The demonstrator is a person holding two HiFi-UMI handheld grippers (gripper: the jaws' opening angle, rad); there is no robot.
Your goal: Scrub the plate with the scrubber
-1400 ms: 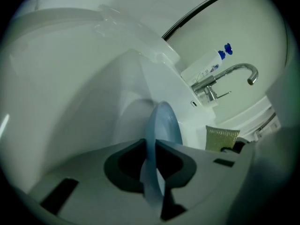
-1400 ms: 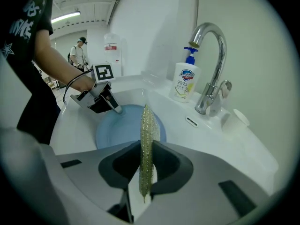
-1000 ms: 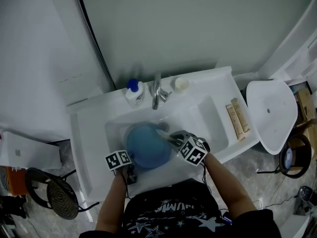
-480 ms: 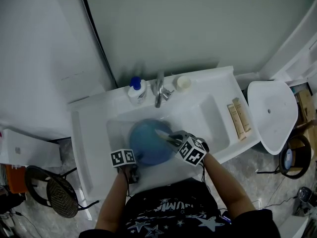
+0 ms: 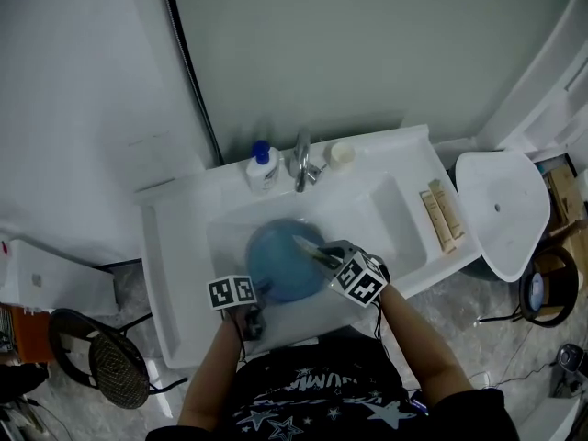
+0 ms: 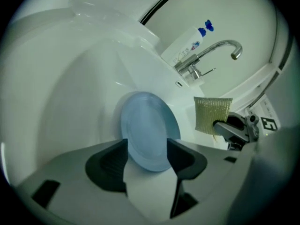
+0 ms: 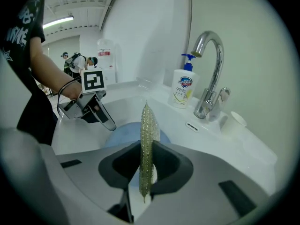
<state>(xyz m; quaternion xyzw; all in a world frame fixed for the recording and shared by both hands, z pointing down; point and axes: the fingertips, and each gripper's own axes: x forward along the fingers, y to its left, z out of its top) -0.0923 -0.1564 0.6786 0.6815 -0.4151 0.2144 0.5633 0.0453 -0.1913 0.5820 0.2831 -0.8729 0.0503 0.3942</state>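
In the sink (image 5: 386, 209), the left gripper (image 6: 147, 149) was opening its jaws, pads clear of the blue plate (image 5: 280, 260) between them. Further right over the sink, the right gripper (image 7: 146, 156) was clenched on the scrubber (image 7: 147, 125).

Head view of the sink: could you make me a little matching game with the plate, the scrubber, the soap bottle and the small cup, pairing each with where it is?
1 plate
2 scrubber
3 soap bottle
4 cup

A on the ledge, left of the faucet
B in the sink basin
C on the ledge, right of the faucet
D clamped in the right hand-held gripper

Pairs: 1-B, 2-D, 3-A, 4-C
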